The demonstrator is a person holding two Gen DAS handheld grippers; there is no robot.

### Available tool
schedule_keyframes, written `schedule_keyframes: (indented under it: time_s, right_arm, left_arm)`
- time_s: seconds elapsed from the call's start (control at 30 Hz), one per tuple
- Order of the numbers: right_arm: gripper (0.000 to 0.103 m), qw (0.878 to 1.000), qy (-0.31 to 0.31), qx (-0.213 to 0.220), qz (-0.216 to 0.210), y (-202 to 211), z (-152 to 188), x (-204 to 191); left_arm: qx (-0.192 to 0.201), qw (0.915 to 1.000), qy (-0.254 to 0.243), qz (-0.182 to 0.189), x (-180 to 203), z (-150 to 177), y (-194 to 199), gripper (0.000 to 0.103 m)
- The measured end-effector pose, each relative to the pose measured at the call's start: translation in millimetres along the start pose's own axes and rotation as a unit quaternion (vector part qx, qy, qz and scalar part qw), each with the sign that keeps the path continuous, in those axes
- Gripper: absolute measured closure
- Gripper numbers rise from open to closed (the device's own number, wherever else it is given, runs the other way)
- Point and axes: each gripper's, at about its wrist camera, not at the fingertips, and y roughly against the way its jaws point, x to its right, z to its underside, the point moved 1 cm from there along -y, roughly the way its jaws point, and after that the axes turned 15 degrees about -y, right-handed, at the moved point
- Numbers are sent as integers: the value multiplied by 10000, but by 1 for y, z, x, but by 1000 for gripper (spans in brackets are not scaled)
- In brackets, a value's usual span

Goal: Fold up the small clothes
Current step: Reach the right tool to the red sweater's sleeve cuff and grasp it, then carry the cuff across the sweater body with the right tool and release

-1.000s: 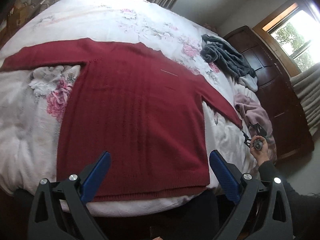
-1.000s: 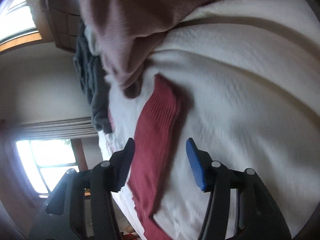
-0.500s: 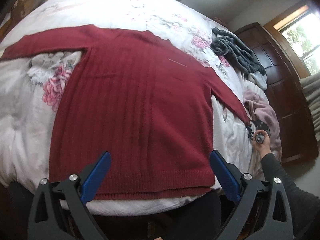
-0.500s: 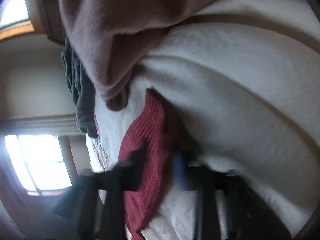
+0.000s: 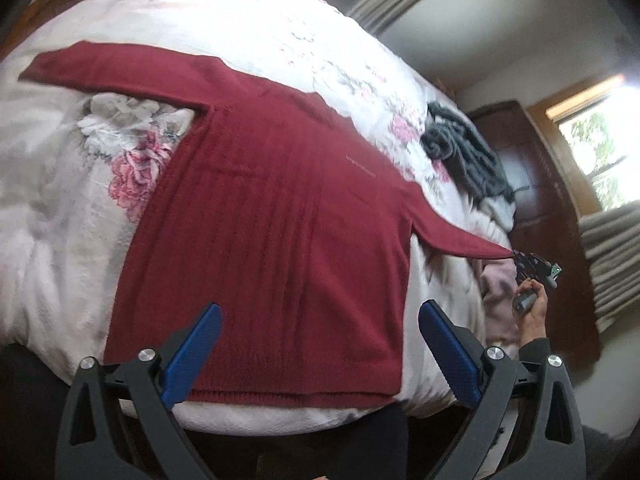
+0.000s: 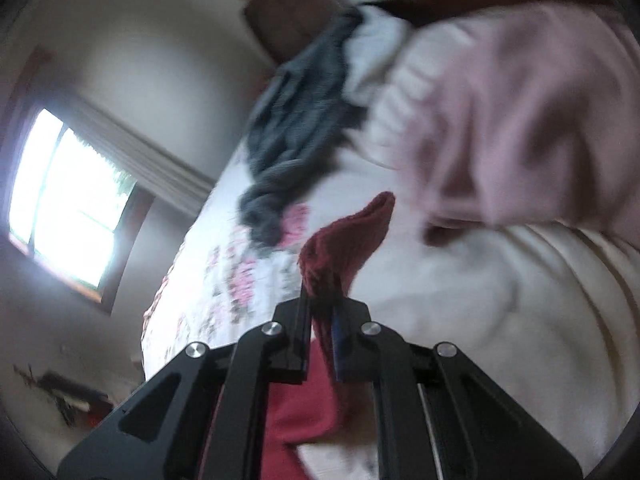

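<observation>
A dark red knit sweater [image 5: 276,220] lies flat on the floral bedspread [image 5: 60,184], both sleeves spread out. My left gripper [image 5: 320,344] hovers open above the sweater's hem, blue pads wide apart, holding nothing. In the left wrist view my right gripper [image 5: 520,258] sits at the bed's right edge, shut on the cuff of the right sleeve [image 5: 460,242], which is pulled taut. The right wrist view shows the red cuff [image 6: 344,248] pinched between the right gripper's [image 6: 322,312] closed fingers and lifted off the bedspread.
A grey garment [image 5: 464,152] and a pink garment [image 5: 498,292] lie heaped on the bed's right side, close to the right gripper. A dark wooden cabinet [image 5: 540,200] stands beyond them by a window. The bed's front edge runs just under the hem.
The right gripper closed on the sleeve cuff and lifted it off the bed, drawing the sleeve taut. The left gripper stayed open and shifted slightly over the hem.
</observation>
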Motion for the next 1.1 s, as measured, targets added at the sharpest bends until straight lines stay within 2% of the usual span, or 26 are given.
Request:
schedule_keyframes:
  time_s: [0.13, 0.23, 0.4, 0.53, 0.67, 0.77, 0.93, 1.1]
  right_arm:
    - [96, 9975, 671, -163, -133, -8, 38, -65]
    - [96, 9929, 1144, -292, -111, -17, 75, -94]
    - [96, 9836, 1706, -578, -26, -47, 132, -121]
    - [96, 9749, 2056, -850, 36, -69, 179, -135]
    - [96, 9593, 2615, -1054, 172, -92, 227, -150]
    - [96, 9469, 2949, -1238, 343, -113, 260, -154]
    - [96, 9192, 3574, -1467, 761, -153, 324, -145]
    - [96, 8931, 4082, -1549, 1088, -186, 380, -131]
  left_arm:
    - [136, 9999, 92, -49, -15, -10, 7, 4]
    - [237, 9997, -7, -90, -19, -22, 10, 4]
    - [298, 9994, -150, -25, -19, -44, 8, 4]
    - [363, 9987, -158, 334, -13, -66, 2, 4]
    - [435, 9974, -311, 490, -2, -86, -8, 4]
    - [419, 9959, -261, 754, 4, -97, -21, 4]
    - [373, 9938, -280, 1012, 14, -111, -44, 4]
    - [76, 9929, -167, 1174, 12, -119, -89, 4]
